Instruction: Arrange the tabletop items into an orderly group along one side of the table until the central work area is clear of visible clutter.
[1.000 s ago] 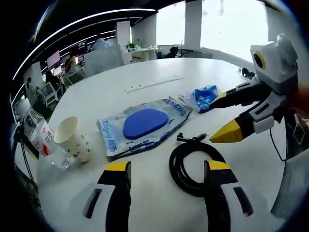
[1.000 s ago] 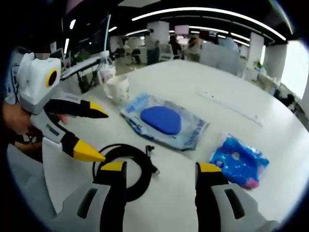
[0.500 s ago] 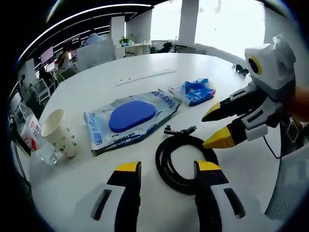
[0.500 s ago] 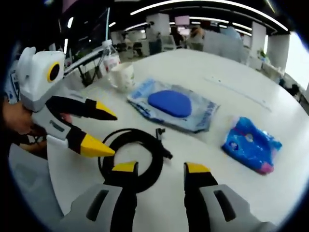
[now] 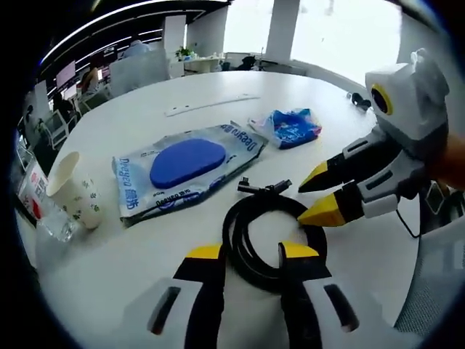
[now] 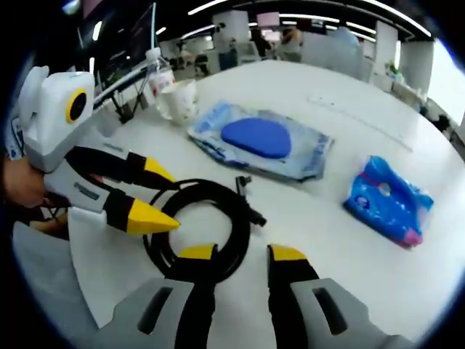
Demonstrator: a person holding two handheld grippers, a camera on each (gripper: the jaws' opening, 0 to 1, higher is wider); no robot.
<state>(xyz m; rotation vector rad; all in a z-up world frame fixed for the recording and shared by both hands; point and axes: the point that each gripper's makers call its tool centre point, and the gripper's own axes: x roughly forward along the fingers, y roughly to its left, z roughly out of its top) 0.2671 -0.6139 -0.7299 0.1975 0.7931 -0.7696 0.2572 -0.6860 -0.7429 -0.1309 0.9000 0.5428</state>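
A black cable coil [image 5: 236, 236] lies on the white table [image 5: 123, 254], close in front of both grippers. My left gripper [image 5: 252, 252] is open, its yellow-tipped jaws drawn in on either side of the coil's near edge. In the right gripper view the left gripper [image 6: 166, 196] straddles the coil's [image 6: 207, 190] left side. My right gripper [image 6: 242, 253] is open too, its jaws narrow over the coil's near rim; seen from the left gripper view, it [image 5: 314, 196] reaches in at the coil's right side. Whether either pair of jaws touches the cable I cannot tell.
A clear packet with a blue oval pad [image 5: 182, 163] lies beyond the coil. A crumpled blue packet [image 5: 290, 127] sits further right. A paper cup [image 5: 73, 193] and a water bottle [image 5: 36, 207] stand at the left edge. A thin white strip [image 5: 200, 107] lies far back.
Both grippers have moved in closer to the cable coil, and the jaws of each have narrowed steadily. The items on the table lie as before.
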